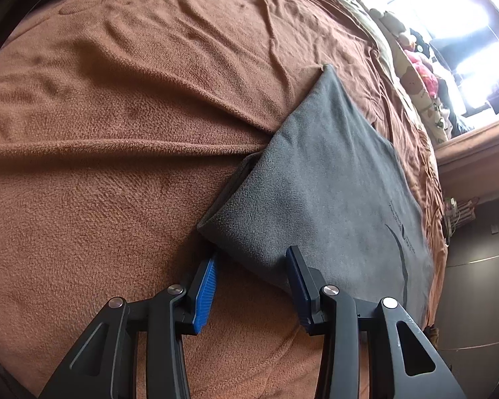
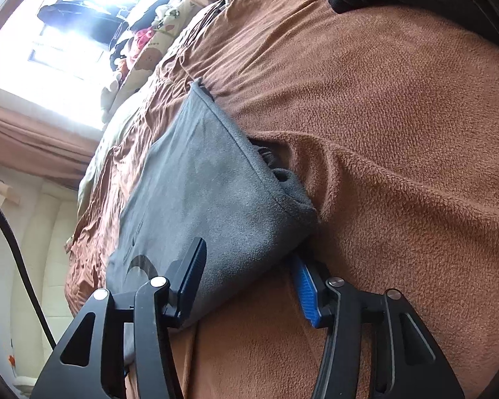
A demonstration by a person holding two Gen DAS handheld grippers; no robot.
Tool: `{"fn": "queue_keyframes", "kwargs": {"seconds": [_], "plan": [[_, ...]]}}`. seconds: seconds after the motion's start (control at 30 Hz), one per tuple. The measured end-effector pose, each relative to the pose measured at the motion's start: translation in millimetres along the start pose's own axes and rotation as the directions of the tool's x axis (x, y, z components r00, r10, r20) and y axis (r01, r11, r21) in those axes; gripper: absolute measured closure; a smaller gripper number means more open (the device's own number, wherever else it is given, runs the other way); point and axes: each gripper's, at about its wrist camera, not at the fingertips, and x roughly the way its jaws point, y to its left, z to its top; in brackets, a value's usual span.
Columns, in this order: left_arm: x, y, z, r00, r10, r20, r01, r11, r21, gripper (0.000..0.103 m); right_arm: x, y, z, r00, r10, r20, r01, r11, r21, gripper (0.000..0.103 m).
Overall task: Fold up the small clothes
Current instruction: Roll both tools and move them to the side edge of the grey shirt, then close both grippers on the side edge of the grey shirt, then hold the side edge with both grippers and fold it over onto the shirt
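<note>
We have the grey garment lying folded on the brown blanket — left gripper and right gripper each straddle a near corner, not yet pinching. Clamp both layers evenly before lifting.

Bare brown blanket open all around grey cloth

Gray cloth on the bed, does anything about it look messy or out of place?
Mostly tidy. The gray cloth lies folded flat on the brown blanket, but along its right edge in the right wrist view an inner layer bunches out instead of lining up. The blanket itself is wrinkled around it.
</note>
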Motion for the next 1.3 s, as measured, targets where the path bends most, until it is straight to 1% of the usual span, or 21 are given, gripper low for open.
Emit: {"fn": "queue_keyframes", "kwargs": {"seconds": [0.1, 0.2, 0.33, 0.47, 0.53, 0.57, 0.67, 0.7, 0.73, 0.77, 0.8, 0.83, 0.9, 1.07, 1.23, 1.3], "plan": [[1, 1, -2, 1.000, 0.003, 0.023, -0.003, 1.000, -0.014, 0.060, -1, -1, -5, 1.000, 0.006, 0.020, -0.006, 1.000, 0.014, 0.059], [5, 2, 2, 0.999, 0.005, 0.043, -0.004, 1.000, -0.016, 0.060, 2, 4, -6, 1.000, -0.003, 0.018, 0.003, 1.000, -0.019, 0.059], [5, 1, 8, 0.998, -0.008, 0.061, 0.009, 1.000, -0.027, 0.060, 1, 8, 3, 1.000, 0.009, 0.010, -0.009, 1.000, -0.028, 0.066], [-2, -1, 6, 0.997, -0.006, 0.083, 0.008, 1.000, -0.016, 0.061, 2, 8, 4, 1.000, 0.024, 0.003, -0.024, 0.999, -0.038, 0.066], [-4, 0, 5, 0.996, 0.000, 0.093, 0.002, 1.000, -0.016, 0.069, 6, 4, 1, 1.000, 0.024, -0.014, -0.024, 0.999, -0.034, 0.066], [-4, 1, 5, 0.995, -0.001, 0.096, 0.003, 1.000, -0.023, 0.071, 7, 2, 2, 1.000, 0.023, -0.019, -0.024, 0.999, -0.031, 0.066], [-4, 1, 8, 0.995, -0.007, 0.103, 0.010, 0.999, -0.034, 0.083, 7, -1, 6, 1.000, 0.027, -0.017, -0.027, 0.999, -0.032, 0.066], [-5, 0, 9, 0.994, -0.011, 0.106, 0.014, 0.999, -0.033, 0.090, 7, 0, 8, 1.000, 0.022, -0.014, -0.022, 0.999, -0.037, 0.069], [-7, -1, 10, 0.994, -0.015, 0.111, 0.019, 0.999, -0.030, 0.096, 7, 2, 10, 1.000, 0.008, -0.010, -0.009, 0.999, -0.045, 0.076], [-9, -3, 11, 0.993, -0.019, 0.119, 0.022, 0.999, -0.024, 0.097, 6, 4, 12, 1.000, -0.005, -0.009, 0.005, 0.999, -0.051, 0.080], [-12, -6, 11, 0.991, -0.017, 0.130, 0.018, 1.000, -0.013, 0.098, 6, 5, 14, 1.000, -0.009, -0.009, 0.009, 0.999, -0.051, 0.089], [-15, -10, 12, 0.990, -0.015, 0.141, 0.014, 1.000, 0.002, 0.099, 5, 7, 16, 1.000, -0.009, -0.008, 0.008, 0.999, -0.050, 0.095], [-22, -16, 14, 0.986, -0.006, 0.168, 0.003, 1.000, 0.020, 0.099, 2, 12, 18, 1.000, -0.004, 0.001, 0.004, 0.999, -0.054, 0.100], [-35, -22, 21, 0.979, -0.009, 0.206, 0.004, 1.000, 0.025, 0.099, -6, 24, 17, 1.000, 0.014, 0.025, -0.012, 0.997, -0.077, 0.102], [-48, -28, 28, 0.977, -0.023, 0.211, 0.012, 0.999, 0.049, 0.100, -11, 29, 13, 0.999, 0.021, 0.027, -0.019, 0.996, -0.088, 0.103], [-55, -28, 31, 0.976, -0.038, 0.215, 0.029, 0.998, 0.047, 0.100, -14, 28, 14, 0.999, 0.030, 0.019, -0.028, 0.996, -0.089, 0.103]]}}
